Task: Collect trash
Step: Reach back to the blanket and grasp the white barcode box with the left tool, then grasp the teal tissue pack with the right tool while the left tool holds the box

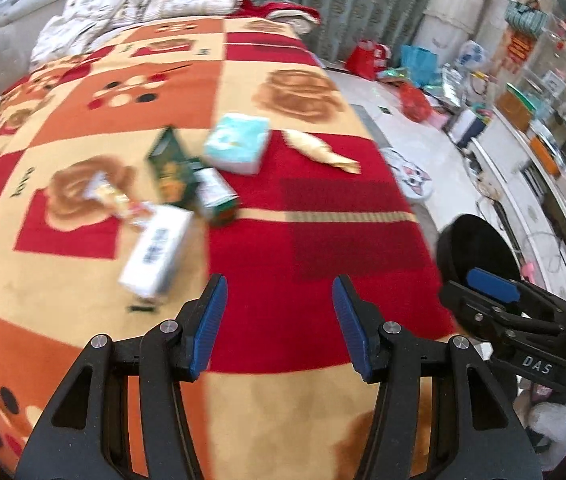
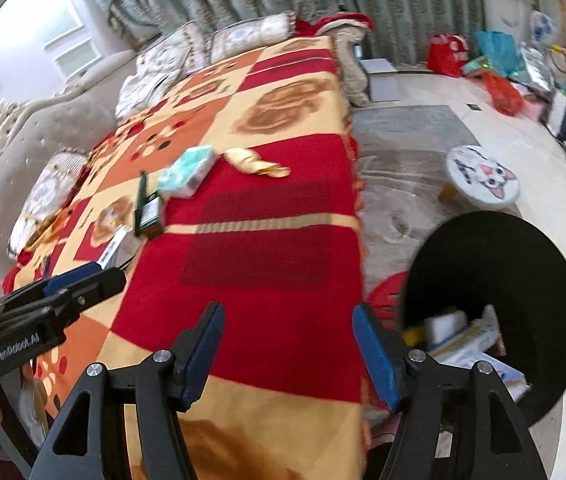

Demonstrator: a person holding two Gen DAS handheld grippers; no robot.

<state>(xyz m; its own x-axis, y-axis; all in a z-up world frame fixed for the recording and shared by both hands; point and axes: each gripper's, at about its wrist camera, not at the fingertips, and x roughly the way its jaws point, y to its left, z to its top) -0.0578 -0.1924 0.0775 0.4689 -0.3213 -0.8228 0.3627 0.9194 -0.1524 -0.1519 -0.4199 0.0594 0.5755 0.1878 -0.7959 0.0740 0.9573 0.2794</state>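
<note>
Trash lies on a bed with a red, orange and cream blanket (image 1: 323,240). In the left wrist view I see a white box (image 1: 157,250), a dark green box (image 1: 171,168), a small green-and-white carton (image 1: 217,192), a light blue tissue pack (image 1: 239,142), a crumpled tan wrapper (image 1: 321,150) and a snack wrapper (image 1: 113,198). My left gripper (image 1: 279,320) is open and empty above the blanket, short of the white box. My right gripper (image 2: 289,350) is open and empty at the bed's right edge. A black bin (image 2: 523,272) beside it holds several boxes (image 2: 463,340).
The bin (image 1: 479,248) stands on the floor right of the bed. A small round cat-face stool (image 2: 483,178) is beyond it. Bags and clutter (image 2: 499,72) line the far wall and a low cabinet (image 1: 523,168). Pillows (image 1: 123,4) lie at the head.
</note>
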